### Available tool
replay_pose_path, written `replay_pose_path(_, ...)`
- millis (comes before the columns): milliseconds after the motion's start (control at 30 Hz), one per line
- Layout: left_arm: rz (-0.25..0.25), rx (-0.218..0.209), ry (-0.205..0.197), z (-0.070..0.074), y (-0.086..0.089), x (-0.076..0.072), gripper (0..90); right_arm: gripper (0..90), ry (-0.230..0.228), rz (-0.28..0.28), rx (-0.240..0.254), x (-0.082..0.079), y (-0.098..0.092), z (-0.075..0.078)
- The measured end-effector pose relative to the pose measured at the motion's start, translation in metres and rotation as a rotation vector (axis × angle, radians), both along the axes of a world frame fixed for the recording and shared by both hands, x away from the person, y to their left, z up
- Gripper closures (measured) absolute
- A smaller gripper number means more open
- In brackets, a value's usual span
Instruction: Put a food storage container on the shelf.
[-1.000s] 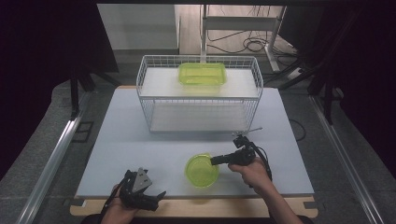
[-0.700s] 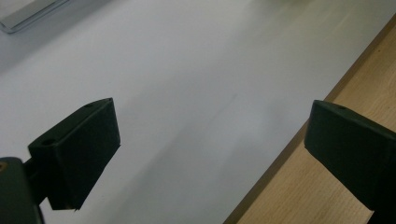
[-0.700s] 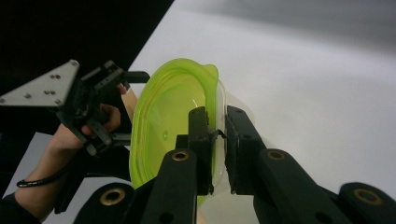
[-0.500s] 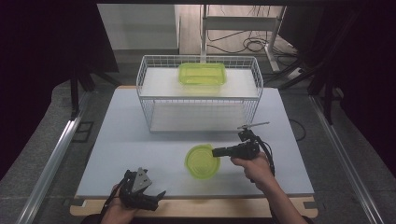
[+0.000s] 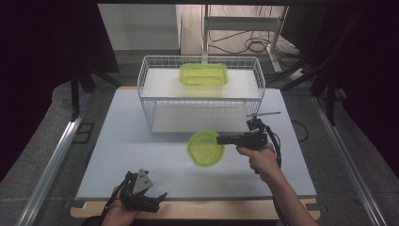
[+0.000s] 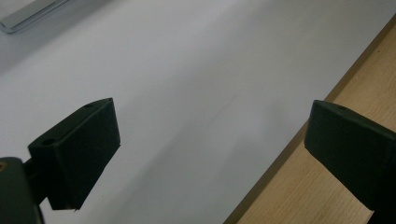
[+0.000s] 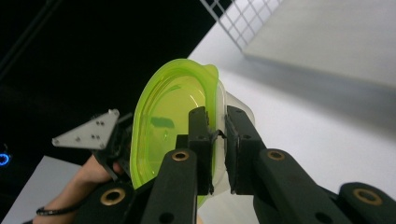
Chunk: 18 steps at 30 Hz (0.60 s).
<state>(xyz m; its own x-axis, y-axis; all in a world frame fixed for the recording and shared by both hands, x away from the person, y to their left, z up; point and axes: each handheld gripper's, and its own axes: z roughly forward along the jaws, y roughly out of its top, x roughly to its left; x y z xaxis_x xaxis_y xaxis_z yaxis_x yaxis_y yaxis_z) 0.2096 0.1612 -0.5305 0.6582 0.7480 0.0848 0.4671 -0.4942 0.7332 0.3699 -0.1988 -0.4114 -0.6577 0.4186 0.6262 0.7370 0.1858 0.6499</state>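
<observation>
From the high view, we hold a round green bowl [image 5: 205, 148] by its rim with our right gripper [image 5: 222, 139]. The bowl hangs over the pale table [image 5: 122, 141], just in front of the white wire rack [image 5: 200, 94]. A green box [image 5: 203, 75] sits on the rack's top shelf. We think the bowl may go on the rack too, so we hold it near the rack's open front. Our left gripper [image 5: 157, 201] rests by the near edge of the table, well apart from the bowl. It has nothing to do right now, so it keeps out of the way.

In the left gripper view, the two black jaws stand wide apart with nothing between them. Under them we see the table [image 6: 187, 70] and its wooden edge [image 6: 322, 186]. This view tells us the left gripper is open, which is hard to see from above.

In the right gripper view, the jaws of our right gripper [image 7: 217, 135] pinch the bowl's [image 7: 163, 121] rim, one inside and one outside. The bowl is tipped on its side here. From above we cannot see that pinch so well. Far off, we also see the left gripper [image 7: 105, 140] and a corner of the rack [image 7: 243, 18].
</observation>
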Motion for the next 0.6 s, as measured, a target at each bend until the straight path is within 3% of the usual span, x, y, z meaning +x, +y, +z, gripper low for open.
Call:
replay_pose_path(300, 0.002, -0.01, -0.002, 0.001, 0.001, 0.0, 3.4, 81.6, -0.042, -0.037, 0.049, 0.012, -0.001, 0.031)
replay_pose_path(600, 0.002, -0.011, -0.005, 0.0, 0.002, 0.0, 3.4, 81.6, -0.11, -0.072, 0.062, 0.025, 0.003, 0.067)
